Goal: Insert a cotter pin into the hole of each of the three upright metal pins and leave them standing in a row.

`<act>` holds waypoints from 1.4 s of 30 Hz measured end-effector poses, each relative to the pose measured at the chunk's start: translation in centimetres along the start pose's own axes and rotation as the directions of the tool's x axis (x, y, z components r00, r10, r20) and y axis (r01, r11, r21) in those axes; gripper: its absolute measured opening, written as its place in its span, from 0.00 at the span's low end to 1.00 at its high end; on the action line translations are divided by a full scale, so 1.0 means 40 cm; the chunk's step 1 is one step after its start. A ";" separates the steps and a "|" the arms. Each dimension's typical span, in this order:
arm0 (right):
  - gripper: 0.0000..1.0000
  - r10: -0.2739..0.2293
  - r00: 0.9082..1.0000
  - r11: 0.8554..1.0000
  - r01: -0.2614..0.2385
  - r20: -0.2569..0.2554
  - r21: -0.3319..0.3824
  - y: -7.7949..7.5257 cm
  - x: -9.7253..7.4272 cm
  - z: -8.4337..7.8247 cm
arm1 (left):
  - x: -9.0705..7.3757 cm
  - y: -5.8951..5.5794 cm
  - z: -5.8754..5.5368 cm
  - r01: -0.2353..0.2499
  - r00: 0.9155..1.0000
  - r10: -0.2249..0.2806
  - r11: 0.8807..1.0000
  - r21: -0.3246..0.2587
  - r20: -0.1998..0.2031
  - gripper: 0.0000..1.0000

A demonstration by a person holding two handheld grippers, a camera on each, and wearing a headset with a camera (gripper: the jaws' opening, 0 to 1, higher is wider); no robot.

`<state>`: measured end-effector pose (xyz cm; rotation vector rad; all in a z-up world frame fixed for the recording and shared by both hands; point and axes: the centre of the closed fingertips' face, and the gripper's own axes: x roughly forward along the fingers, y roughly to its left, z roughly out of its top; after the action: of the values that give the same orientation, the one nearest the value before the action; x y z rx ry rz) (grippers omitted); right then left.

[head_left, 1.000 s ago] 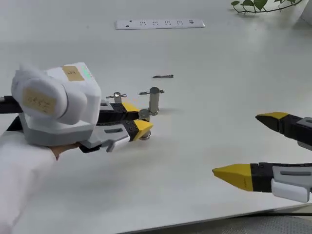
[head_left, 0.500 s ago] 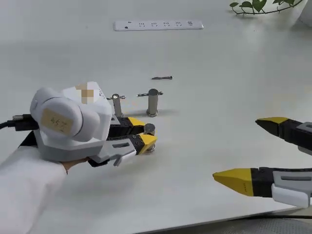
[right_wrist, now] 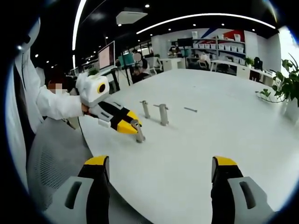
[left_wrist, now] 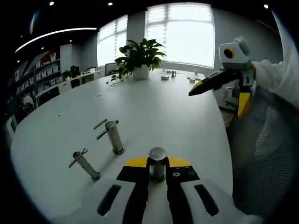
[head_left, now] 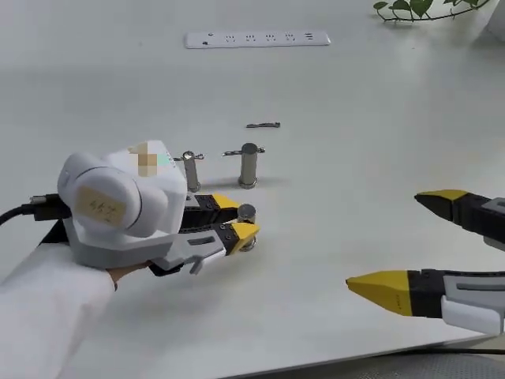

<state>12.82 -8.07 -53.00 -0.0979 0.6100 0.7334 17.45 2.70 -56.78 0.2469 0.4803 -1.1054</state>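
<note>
Two of the three metal pins already carry a cotter pin through the top hole: the thinner pin and the thicker pin, standing side by side on the counter. One is left to do. The third pin stands upright nearer the person with no cotter pin seen in it, clamped between the jaws of the left hand-held gripper. One loose cotter pin lies flat beyond the pair, probably meant for it. The right hand-held gripper hangs well apart, jaws spread, holding nothing. Count: three metal pins, three cotter pins.
</note>
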 end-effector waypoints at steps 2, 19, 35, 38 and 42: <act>0.88 0.002 1.000 1.000 -0.002 0.000 -0.001 0.001 0.001 0.000 | 0.000 -0.001 0.000 0.003 1.000 -0.003 1.000 0.002 0.001 0.10; 0.88 0.000 1.000 1.000 0.000 -0.027 -0.003 -0.010 0.004 -0.020 | -0.122 -0.036 0.015 0.098 0.994 -0.087 0.981 -0.170 0.070 0.99; 0.68 0.079 0.989 0.971 -0.104 -0.122 -0.214 -0.076 0.005 0.081 | -0.207 -0.021 -0.036 -0.002 1.000 0.002 0.982 -0.188 0.000 0.99; 0.67 0.111 0.974 0.931 -0.172 -0.197 -0.323 -0.094 0.017 0.108 | -0.221 -0.020 -0.035 -0.017 1.000 0.019 0.980 -0.200 0.008 0.99; 0.66 0.152 0.963 0.899 -0.229 -0.223 -0.373 -0.112 0.052 0.160 | -0.233 -0.023 -0.033 -0.026 0.999 0.029 0.978 -0.209 0.014 0.99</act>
<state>20.08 -8.31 -49.46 -0.4944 0.6507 1.0426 12.94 10.29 -53.34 0.0595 0.5724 -1.0206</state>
